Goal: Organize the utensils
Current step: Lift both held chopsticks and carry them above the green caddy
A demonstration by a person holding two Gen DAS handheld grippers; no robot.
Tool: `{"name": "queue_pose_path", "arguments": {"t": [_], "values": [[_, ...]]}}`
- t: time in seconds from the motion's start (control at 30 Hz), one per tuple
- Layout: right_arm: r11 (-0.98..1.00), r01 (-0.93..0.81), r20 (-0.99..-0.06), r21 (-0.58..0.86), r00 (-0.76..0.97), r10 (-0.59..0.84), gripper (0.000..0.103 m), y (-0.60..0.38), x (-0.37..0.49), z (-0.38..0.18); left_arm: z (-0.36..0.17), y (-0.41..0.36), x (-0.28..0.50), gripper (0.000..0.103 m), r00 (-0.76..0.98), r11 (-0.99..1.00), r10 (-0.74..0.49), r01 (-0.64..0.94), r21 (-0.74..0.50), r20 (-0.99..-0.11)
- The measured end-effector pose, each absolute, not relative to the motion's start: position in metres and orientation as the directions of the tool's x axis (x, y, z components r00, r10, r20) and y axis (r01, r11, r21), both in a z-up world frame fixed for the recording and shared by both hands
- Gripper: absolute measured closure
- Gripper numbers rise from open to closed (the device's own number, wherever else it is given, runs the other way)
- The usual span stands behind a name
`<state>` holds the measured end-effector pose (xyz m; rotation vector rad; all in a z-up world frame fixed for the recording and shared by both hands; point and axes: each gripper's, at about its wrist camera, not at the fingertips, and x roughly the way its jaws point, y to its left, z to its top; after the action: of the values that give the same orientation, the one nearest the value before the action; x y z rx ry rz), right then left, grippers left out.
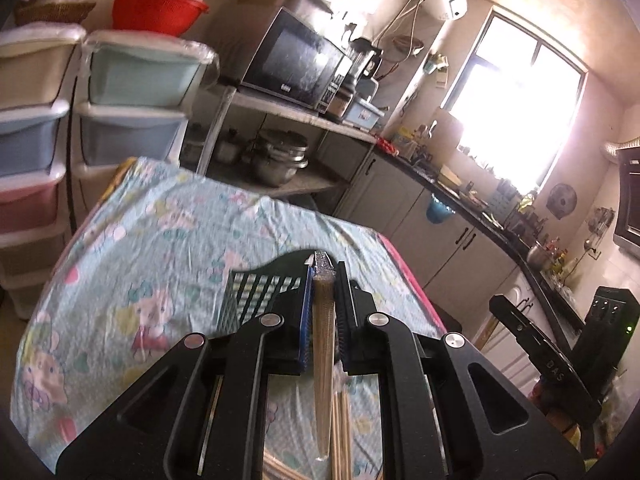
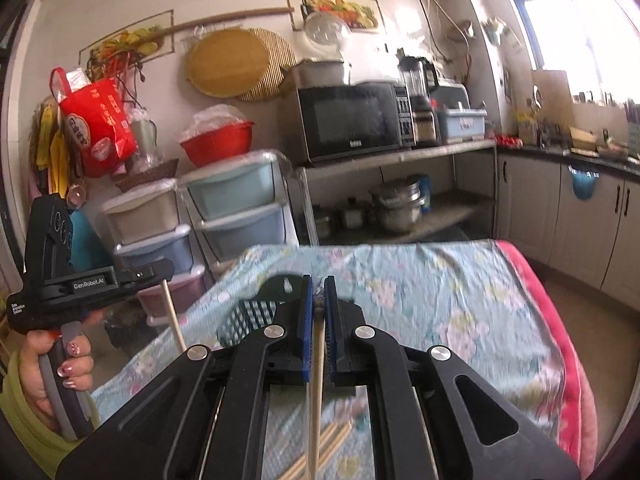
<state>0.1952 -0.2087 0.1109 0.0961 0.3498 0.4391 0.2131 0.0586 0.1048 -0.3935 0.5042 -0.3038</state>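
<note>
My left gripper [image 1: 324,280] is shut on a wrapped bundle of wooden sticks [image 1: 323,352] that hangs down between its fingers. It also shows at the left of the right wrist view [image 2: 160,274], with the bundle [image 2: 174,316] hanging below it. My right gripper [image 2: 319,296] is shut on a wrapped pair of chopsticks [image 2: 316,392]. A black mesh utensil basket [image 1: 260,300] stands on the table just ahead of both grippers, also in the right wrist view [image 2: 244,320]. Loose wooden chopsticks [image 2: 324,448] lie on the table under the grippers; they show in the left wrist view [image 1: 342,432] too.
The table [image 2: 440,292] has a pale blue floral cloth with a pink edge on the right. Stacked plastic drawers [image 2: 240,216] stand behind it at left, a microwave [image 2: 352,120] on a shelf beyond, and kitchen cabinets [image 2: 580,216] at right.
</note>
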Motion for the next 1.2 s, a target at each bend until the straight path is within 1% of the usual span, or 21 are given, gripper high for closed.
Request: {"name": "queue_pose_path", "arguments": {"t": [0.2, 0.33, 0.63, 0.93, 1.2], "values": [[0.897, -0.414, -0.247, 0.151, 0.863, 0.440, 0.097, -0.199, 0.214, 0.139, 0.136, 0.056, 0.221, 0.096, 0.882, 0.901, -0.325, 0.178, -0.397, -0.342], [0.895, -0.415, -0.222, 0.160, 0.869, 0.443, 0.097, -0.195, 0.229, 0.152, 0.154, 0.055, 0.228, 0.096, 0.913, 0.916, -0.280, 0.160, -0.368, -0.298], [0.895, -0.416, -0.148, 0.162, 0.886, 0.439, 0.097, -0.187, 0.266, 0.179, 0.179, 0.055, 0.248, 0.096, 0.954, 0.945, -0.184, 0.105, -0.311, -0.237], [0.914, -0.381, -0.106, 0.139, 0.912, 0.397, 0.097, -0.177, 0.292, 0.174, 0.165, 0.058, 0.271, 0.096, 0.961, 0.963, -0.115, 0.045, -0.265, -0.253], [0.924, -0.355, -0.122, 0.140, 0.920, 0.372, 0.097, -0.171, 0.305, 0.155, 0.135, 0.062, 0.285, 0.096, 0.950, 0.968, -0.097, 0.021, -0.249, -0.296]]}}
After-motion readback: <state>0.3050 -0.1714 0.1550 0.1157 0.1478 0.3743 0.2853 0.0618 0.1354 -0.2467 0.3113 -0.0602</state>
